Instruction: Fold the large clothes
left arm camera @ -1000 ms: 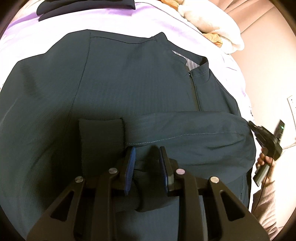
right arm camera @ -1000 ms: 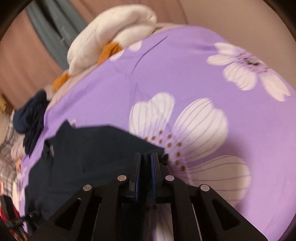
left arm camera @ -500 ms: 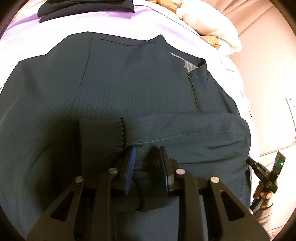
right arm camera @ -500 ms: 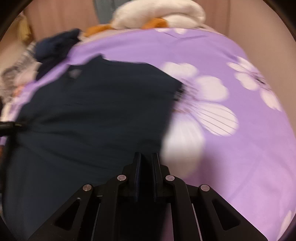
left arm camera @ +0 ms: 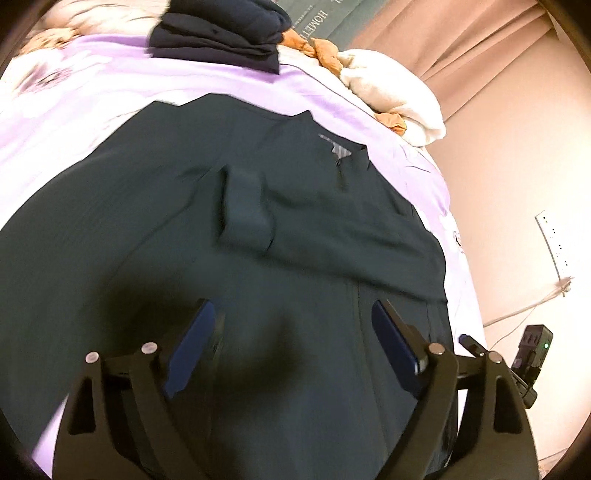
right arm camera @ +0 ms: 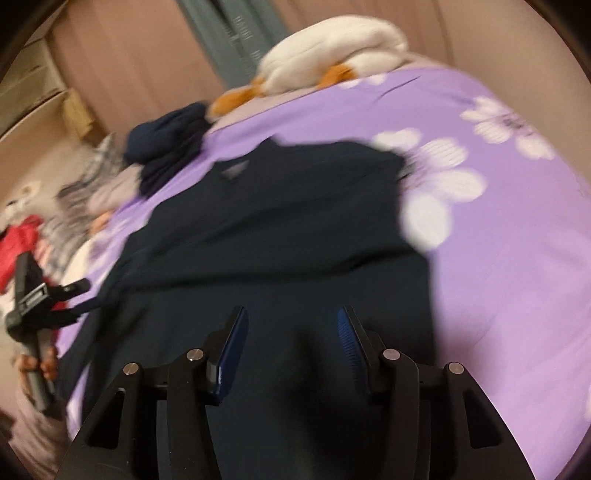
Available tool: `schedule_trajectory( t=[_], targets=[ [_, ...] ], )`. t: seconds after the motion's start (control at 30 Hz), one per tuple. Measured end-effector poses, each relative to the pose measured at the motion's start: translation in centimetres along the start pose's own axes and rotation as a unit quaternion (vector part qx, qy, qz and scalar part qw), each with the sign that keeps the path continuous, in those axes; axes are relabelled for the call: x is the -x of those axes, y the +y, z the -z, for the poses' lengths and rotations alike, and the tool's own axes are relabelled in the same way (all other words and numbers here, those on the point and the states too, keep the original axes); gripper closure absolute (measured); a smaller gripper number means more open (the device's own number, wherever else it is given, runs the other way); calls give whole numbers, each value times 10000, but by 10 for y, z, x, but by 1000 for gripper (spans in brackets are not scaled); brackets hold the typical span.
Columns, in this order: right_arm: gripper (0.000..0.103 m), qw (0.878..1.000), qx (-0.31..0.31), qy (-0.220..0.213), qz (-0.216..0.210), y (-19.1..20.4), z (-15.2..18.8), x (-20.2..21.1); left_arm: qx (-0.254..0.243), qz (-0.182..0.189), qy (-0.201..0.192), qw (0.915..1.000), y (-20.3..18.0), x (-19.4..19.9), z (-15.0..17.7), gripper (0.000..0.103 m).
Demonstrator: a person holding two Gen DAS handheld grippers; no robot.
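A large dark green zip jacket [left arm camera: 207, 229] lies flat on a purple flowered bed sheet [left arm camera: 92, 92], collar at the far end. One sleeve is folded across the chest, its ribbed cuff [left arm camera: 245, 218] near the middle. My left gripper [left arm camera: 291, 332] is open and empty, hovering above the jacket's lower part. My right gripper [right arm camera: 291, 332] is open and empty too, above the same jacket [right arm camera: 280, 221], which looks blurred in the right wrist view. Each gripper shows at the edge of the other's view: the right one [left arm camera: 532, 354], the left one [right arm camera: 33, 291].
A pile of dark navy clothes [left arm camera: 221, 33] sits at the far end of the bed beside a white and orange plush toy [left arm camera: 391, 88]. A pink wall with a socket [left arm camera: 554, 240] is on the right. Red and checked clothes [right arm camera: 22, 236] lie off the bed's left side.
My left gripper let go of the sleeve, opened wide and pulled back toward the hem. My right gripper opened and swung over the jacket's lower part.
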State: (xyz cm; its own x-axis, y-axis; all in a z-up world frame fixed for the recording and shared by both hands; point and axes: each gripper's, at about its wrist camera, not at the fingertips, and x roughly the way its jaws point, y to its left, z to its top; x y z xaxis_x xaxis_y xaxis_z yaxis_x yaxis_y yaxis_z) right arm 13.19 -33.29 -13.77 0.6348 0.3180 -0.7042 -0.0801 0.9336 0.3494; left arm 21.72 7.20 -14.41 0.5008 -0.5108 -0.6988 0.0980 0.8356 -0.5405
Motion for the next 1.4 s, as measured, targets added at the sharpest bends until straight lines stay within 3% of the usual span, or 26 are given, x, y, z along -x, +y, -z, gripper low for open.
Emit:
schedule_trajectory(
  t=[0.1,0.2,0.33,0.5,0.8,0.9,1.03,1.27,1.4],
  targets=[
    [46,9993,85,286,-217,25,19,-7,185,-99,-86,9997,14,26,32,6],
    [45,9977,95,440,-500,48,37,-12,527,-137,-252,9982,35,54,61,5],
    [44,9926,-231,529,-1069,69,48,-23,1187,97,-506,9916,68,88,89,5],
    [43,9861,-249,680,-1493,100,50,-32,2207,291,-1092,9688,120,142,125,5],
    [42,9824,153,750,-1705,140,71,-24,3612,631,-2124,9058,201,214,180,5],
    [42,9816,165,818,-1719,141,77,-23,3649,555,-2255,9016,214,228,190,5],
    [42,9823,127,873,-1650,143,78,-26,3776,865,-2229,8946,228,221,190,5],
    [42,9821,183,883,-1656,150,80,-21,3804,834,-2115,8964,247,208,180,5],
    [42,9824,259,939,-1591,154,80,-23,3701,632,-2014,9047,256,197,168,5]
  ],
)
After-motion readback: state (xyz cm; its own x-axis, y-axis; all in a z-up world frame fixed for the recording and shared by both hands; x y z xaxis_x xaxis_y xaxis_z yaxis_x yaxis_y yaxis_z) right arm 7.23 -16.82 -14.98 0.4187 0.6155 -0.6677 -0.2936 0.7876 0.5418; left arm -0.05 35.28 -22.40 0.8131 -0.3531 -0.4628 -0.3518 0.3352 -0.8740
